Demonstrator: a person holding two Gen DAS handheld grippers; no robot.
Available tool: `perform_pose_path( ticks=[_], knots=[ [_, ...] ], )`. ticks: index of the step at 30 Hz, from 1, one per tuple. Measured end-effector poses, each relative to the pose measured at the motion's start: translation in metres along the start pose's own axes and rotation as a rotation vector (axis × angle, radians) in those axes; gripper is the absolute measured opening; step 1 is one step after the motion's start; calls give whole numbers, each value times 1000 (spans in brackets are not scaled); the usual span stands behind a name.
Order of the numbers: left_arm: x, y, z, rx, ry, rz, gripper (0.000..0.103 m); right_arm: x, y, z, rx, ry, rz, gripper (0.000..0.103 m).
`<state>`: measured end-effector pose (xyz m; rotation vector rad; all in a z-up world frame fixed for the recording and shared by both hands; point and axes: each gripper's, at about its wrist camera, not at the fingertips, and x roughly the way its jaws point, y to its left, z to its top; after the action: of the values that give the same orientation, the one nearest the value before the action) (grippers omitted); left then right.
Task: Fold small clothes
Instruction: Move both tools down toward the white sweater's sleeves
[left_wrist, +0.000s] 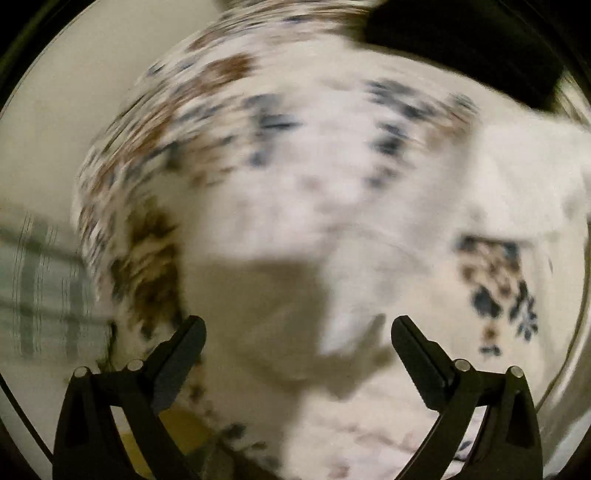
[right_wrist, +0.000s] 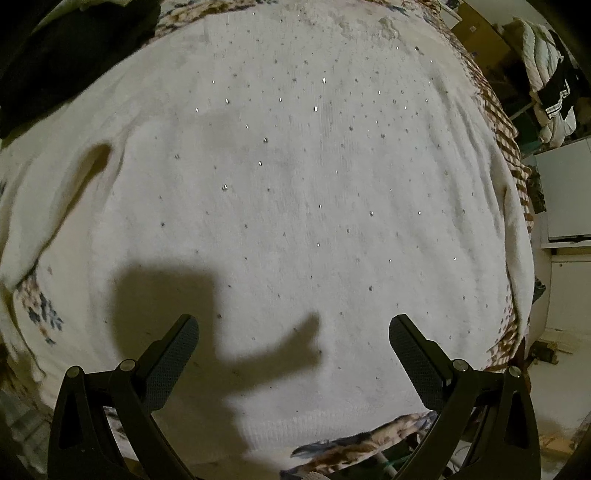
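Both grippers hovering spread, holding nothing: right gripper (right_wrist: 293, 332) over white sweater (right_wrist: 314, 184) lying flat on floral sheet (right_wrist: 351, 448); left gripper (left_wrist: 297, 334) view blurred, sweater (left_wrist: 369, 229) ahead.

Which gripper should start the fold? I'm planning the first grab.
Probably right: the right gripper hangs open over the flat white garment, near its hem. The left gripper, also open, has a motion-blurred view.

Floral-print bed cover (right_wrist: 354, 448), probably; white knit garment (right_wrist: 303, 206) spread flat.
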<state>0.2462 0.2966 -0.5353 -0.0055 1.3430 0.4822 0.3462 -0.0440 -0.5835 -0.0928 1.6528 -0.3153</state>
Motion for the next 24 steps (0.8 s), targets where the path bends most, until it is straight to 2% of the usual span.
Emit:
perform_pose_path(
  ticks=[1, 2, 3, 6, 9, 11, 14, 16, 20, 21, 24],
  knots=[
    [4, -10, 2, 29, -12, 4, 78, 1, -1, 0, 2, 3, 0, 103],
    [10, -16, 5, 46, -13, 10, 49, 2, -1, 0, 2, 1, -2, 103],
    [17, -18, 9, 53, -5, 0, 25, 2, -2, -1, 0, -1, -6, 103],
    [22, 0, 18, 13, -23, -58, 16, 5, -4, -3, -2, -2, -9, 103],
    [15, 33, 33, -10, -65, -49, 16, 10, -10, -1, 6, 3, -3, 103],
    [13, 55, 54, -36, -89, -15, 17, 14, -16, 0, 15, 5, -1, 103],
    [22, 81, 78, -74, -74, -21, 19, 19, -24, 1, 33, 11, 5, 103],
    [22, 103, 85, -153, -64, -99, 24, 23, -28, 2, 47, 21, 14, 103],
    [25, 133, 62, -413, -20, -324, 61, 26, -34, 3, 73, 37, 41, 103],
    [30, 139, 48, -499, -4, -379, 66, 26, -35, 4, 75, 38, 45, 103],
    [47, 151, 3, -754, 72, -495, 66, 26, -36, 7, 79, 45, 58, 103]
  ],
)
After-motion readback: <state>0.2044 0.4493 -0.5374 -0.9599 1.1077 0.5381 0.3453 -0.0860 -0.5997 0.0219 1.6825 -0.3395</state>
